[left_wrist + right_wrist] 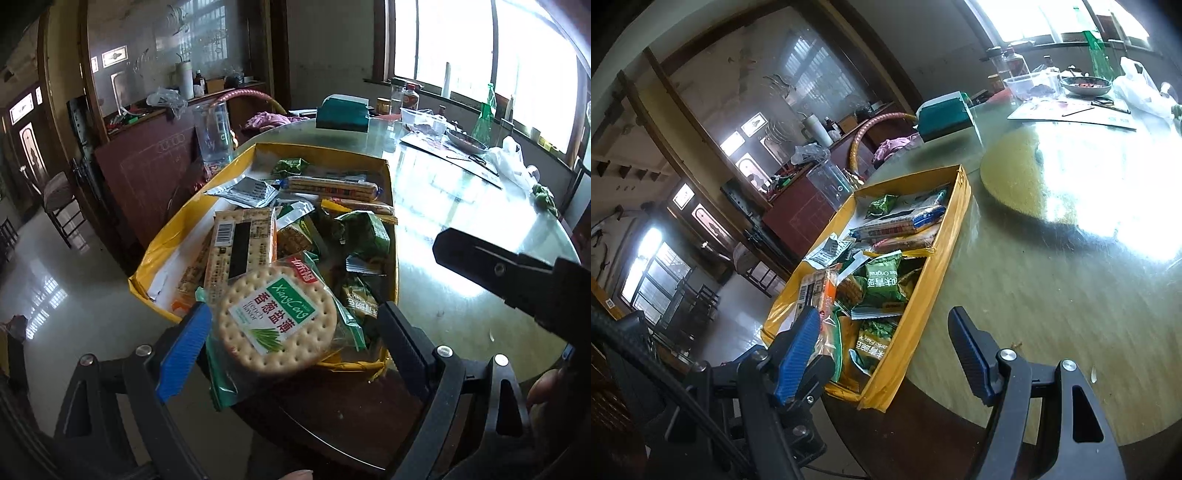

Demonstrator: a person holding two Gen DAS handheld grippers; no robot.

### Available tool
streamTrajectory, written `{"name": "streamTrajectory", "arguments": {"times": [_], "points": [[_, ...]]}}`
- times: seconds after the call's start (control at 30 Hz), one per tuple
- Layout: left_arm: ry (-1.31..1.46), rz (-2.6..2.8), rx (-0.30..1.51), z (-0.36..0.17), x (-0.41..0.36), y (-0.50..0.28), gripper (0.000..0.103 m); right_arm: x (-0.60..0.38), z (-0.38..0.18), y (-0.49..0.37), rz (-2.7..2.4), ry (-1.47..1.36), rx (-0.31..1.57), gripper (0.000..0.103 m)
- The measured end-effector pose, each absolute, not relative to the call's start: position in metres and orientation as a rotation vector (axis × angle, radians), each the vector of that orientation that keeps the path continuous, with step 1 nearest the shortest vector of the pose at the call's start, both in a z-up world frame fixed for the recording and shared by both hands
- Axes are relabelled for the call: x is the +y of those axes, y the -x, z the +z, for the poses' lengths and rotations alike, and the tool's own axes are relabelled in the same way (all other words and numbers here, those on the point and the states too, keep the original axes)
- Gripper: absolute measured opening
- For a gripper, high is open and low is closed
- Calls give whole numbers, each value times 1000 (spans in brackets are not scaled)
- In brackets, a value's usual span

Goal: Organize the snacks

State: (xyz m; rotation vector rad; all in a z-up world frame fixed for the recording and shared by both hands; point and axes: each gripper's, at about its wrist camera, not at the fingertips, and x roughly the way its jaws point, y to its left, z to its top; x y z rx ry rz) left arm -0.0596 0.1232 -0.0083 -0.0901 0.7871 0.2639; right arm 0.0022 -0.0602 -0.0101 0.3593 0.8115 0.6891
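Cracker pack (275,319) sits clamped in the left gripper (295,325); right gripper (886,350) gapes wide, empty

Round cracker pack (275,319) sits between the jaws above the yellow box (162,236).

Looks like a lived-in home dining room. The big round glass-topped wooden worktop (461,206) is the anchor: a yellow cardboard box of snack packets (255,155) sits at its near edge, a metal bowl of food (466,141) and green glass bottle (484,114) at its far side by the bright windows (517,55), a dark wooden sideboard (155,147) beyond its left edge.
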Motion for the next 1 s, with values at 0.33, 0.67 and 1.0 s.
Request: {"name": "streamTrajectory", "arguments": {"times": [0.33,0.67,1.0], "points": [[112,256,767,-4,124,65,91,-54,-10,-1,698,-342,819,72],[121,265,758,-2,125,66,91,-51,-10,0,704,-333,821,72],[122,283,748,-1,126,69,91,-50,-10,2,702,-323,821,72]]}}
